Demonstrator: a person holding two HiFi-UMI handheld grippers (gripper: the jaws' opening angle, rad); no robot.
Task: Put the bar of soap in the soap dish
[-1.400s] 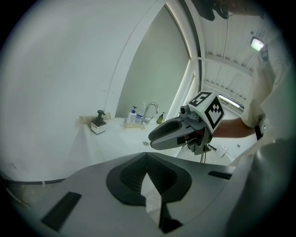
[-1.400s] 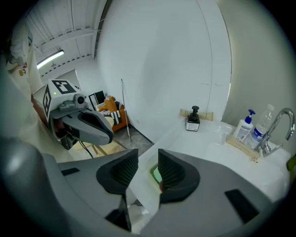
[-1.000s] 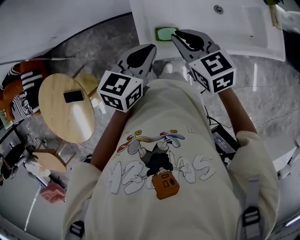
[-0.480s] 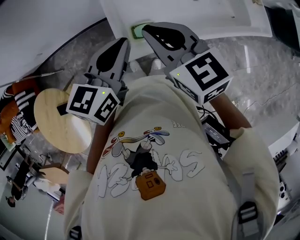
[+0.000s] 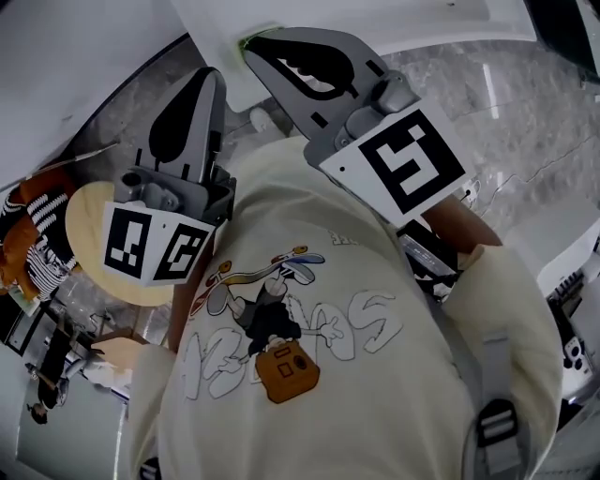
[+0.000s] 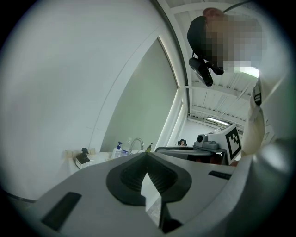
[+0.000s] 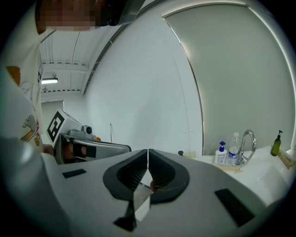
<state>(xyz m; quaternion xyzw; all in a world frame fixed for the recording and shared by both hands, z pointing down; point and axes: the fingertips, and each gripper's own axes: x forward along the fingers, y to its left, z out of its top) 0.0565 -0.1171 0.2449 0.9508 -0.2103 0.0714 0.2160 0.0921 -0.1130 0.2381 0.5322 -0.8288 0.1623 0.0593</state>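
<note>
Both grippers are raised high in front of the person's chest, close to the head camera. My left gripper (image 5: 201, 77) points up the frame at the left, and its jaws meet at the tip (image 6: 147, 155), shut on nothing. My right gripper (image 5: 251, 44) reaches toward the edge of the white sink counter (image 5: 375, 17); its jaws (image 7: 148, 151) are also shut and empty. A sliver of the green soap dish (image 5: 246, 39) shows just beside the right gripper's tip; the rest is hidden. I cannot make out the bar of soap.
A round wooden stool (image 5: 82, 225) stands on the grey marble floor at the left. In the right gripper view a faucet (image 7: 248, 144), a blue-capped bottle (image 7: 221, 153) and a dark pump bottle (image 7: 276, 143) stand on the counter by a large mirror.
Both grippers have risen toward the head camera and look larger. The counter has slid to the frame's top, and the green dish is now almost covered by the right gripper.
</note>
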